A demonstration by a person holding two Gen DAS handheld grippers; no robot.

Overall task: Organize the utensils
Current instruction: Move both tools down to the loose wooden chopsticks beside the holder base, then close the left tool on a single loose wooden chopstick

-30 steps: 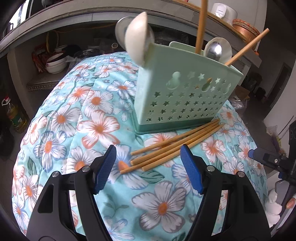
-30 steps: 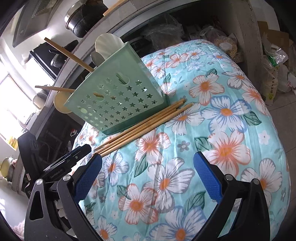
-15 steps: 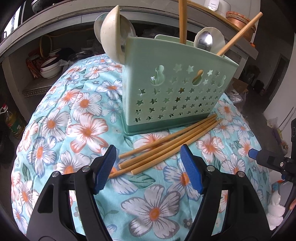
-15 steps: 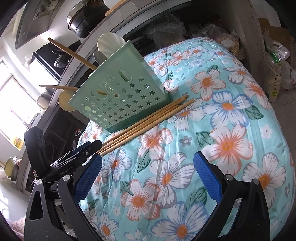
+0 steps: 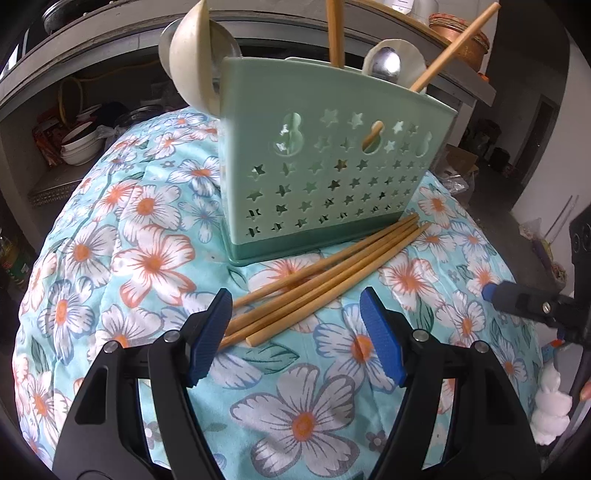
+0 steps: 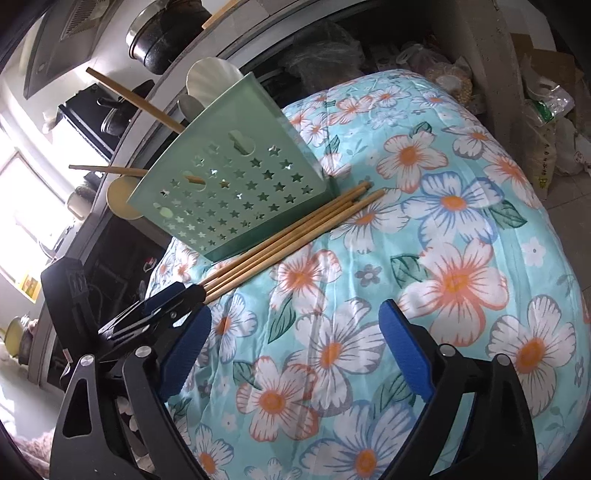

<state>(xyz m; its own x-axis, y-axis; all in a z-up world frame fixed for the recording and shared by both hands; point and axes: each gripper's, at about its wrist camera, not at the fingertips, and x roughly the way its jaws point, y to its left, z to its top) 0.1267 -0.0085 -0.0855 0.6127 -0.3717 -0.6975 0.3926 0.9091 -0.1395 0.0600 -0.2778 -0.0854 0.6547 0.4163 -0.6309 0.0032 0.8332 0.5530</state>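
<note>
My left gripper (image 5: 295, 332) stands apart, empty, at the near ends of the loose chopsticks (image 5: 325, 280) lying against the green utensil holder (image 5: 325, 173). My right gripper (image 6: 291, 350), jaws just narrowing slightly with nothing between them, hovers apart over the floral cloth (image 6: 454, 236), right of them.

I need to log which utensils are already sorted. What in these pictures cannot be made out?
- Inside of the mint-green star-punched plastic utensil holder: its front wall hides the dividers and utensil handles, both views.
- Near ends of the loose bamboo chopsticks: behind the left gripper finger, left wrist view.
- Upright chopstick top: cut by the frame edge, left wrist view.
- Right gripper: the left-wrist frame edge cuts it off.
</note>
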